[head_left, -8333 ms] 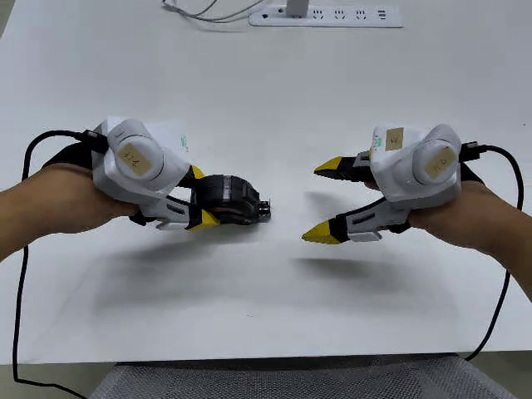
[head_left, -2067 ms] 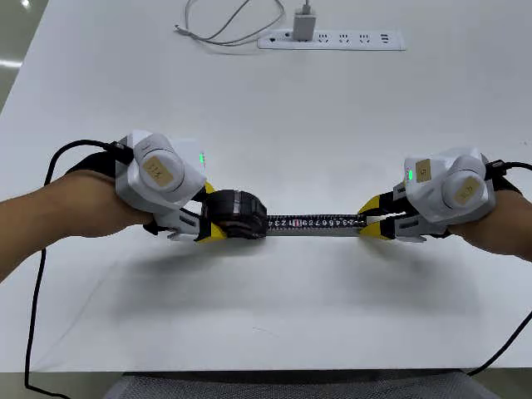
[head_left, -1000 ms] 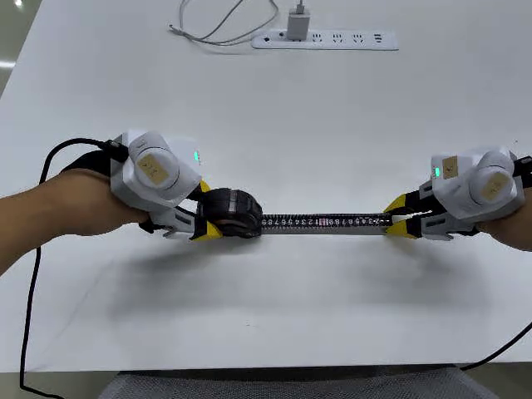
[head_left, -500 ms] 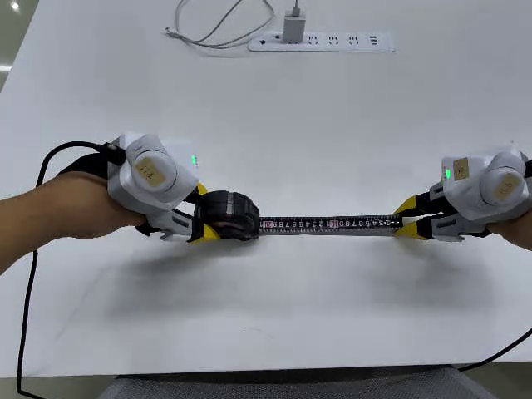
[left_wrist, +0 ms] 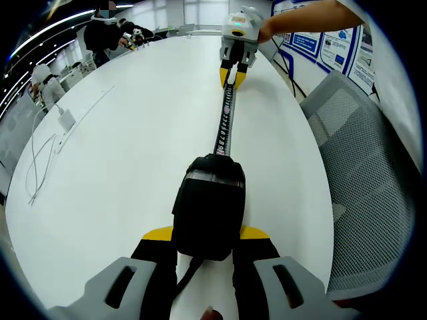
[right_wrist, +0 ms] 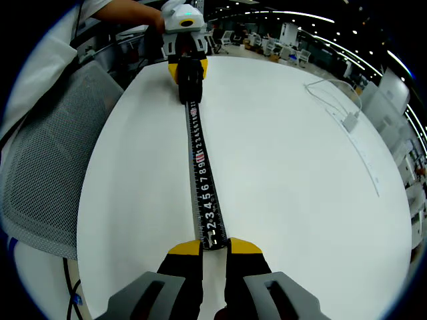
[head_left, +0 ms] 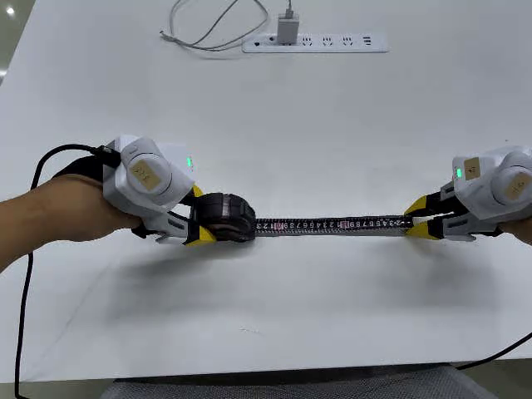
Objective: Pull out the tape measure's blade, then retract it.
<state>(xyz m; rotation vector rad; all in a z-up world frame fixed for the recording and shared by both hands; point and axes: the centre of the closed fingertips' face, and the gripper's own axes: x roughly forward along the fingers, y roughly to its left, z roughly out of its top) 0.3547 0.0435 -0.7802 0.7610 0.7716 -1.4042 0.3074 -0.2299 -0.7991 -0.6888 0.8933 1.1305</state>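
Left gripper (head_left: 202, 218): I clamp the case (head_left: 224, 226), near front edge of table (head_left: 332, 125).
Right gripper (head_left: 414, 220): I pinch the blade (head_left: 332, 224) by its tip.
Blade: stretched between both.

1. The black plastic tape measure case (head_left: 223, 229), left of centre in the head view, is plain black all over.
2. The dark metal blade (head_left: 332, 224) carries white numerals and tick marks, with a few red figures close to the case.
3. The left gripper (head_left: 200, 218) has a white-grey shell, black jaws with yellow tips, a tan sticker and a small green light.
4. The right gripper (head_left: 415, 220), at the right edge, has the same colours.
5. The flat white table (head_left: 291, 116) is unpatterned.
6. The long white power strip (head_left: 320, 41), at the top, holds a white charger (head_left: 288, 32).
7. A thin black cable (head_left: 23, 283) runs down the left edge.
8. The grey mesh chair (head_left: 274, 389) shows a fine woven grid.
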